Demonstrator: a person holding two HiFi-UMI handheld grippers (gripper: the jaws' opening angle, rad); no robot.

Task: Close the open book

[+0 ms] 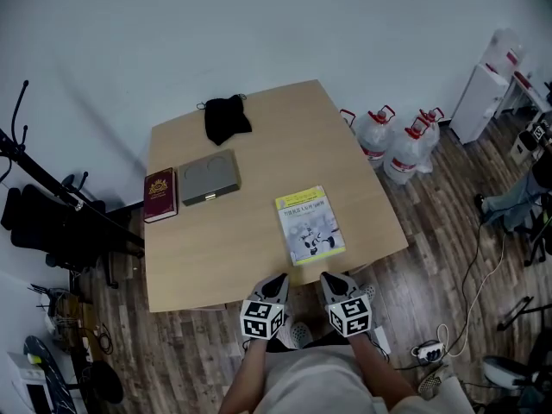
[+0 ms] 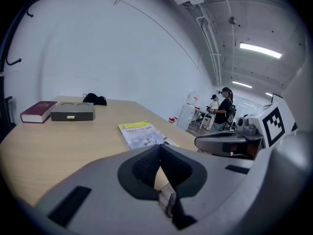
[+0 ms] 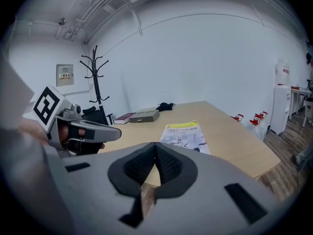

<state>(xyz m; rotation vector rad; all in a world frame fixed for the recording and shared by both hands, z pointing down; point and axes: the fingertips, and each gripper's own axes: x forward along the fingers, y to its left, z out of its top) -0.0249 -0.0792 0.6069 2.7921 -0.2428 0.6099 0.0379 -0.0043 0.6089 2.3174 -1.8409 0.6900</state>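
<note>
A thin book (image 1: 310, 224) with a yellow-banded white cover lies flat and closed near the front of the wooden table (image 1: 216, 248). It also shows ahead of the jaws in the left gripper view (image 2: 144, 133) and the right gripper view (image 3: 186, 133). My left gripper (image 1: 280, 279) (image 2: 160, 147) is at the table's near edge, just short of the book, its jaws shut with nothing between them. My right gripper (image 1: 328, 277) (image 3: 155, 146) is beside it, also shut and empty. Each gripper shows in the other's view: the left gripper (image 3: 115, 133) and the right gripper (image 2: 198, 142).
A dark red book (image 1: 159, 195), a grey box (image 1: 210, 177) and a black cloth (image 1: 226, 117) lie on the far left part of the table. Water bottles (image 1: 392, 141) stand on the floor to the right. A coat rack (image 3: 95, 82) and a black chair (image 1: 52, 222) stand to the left.
</note>
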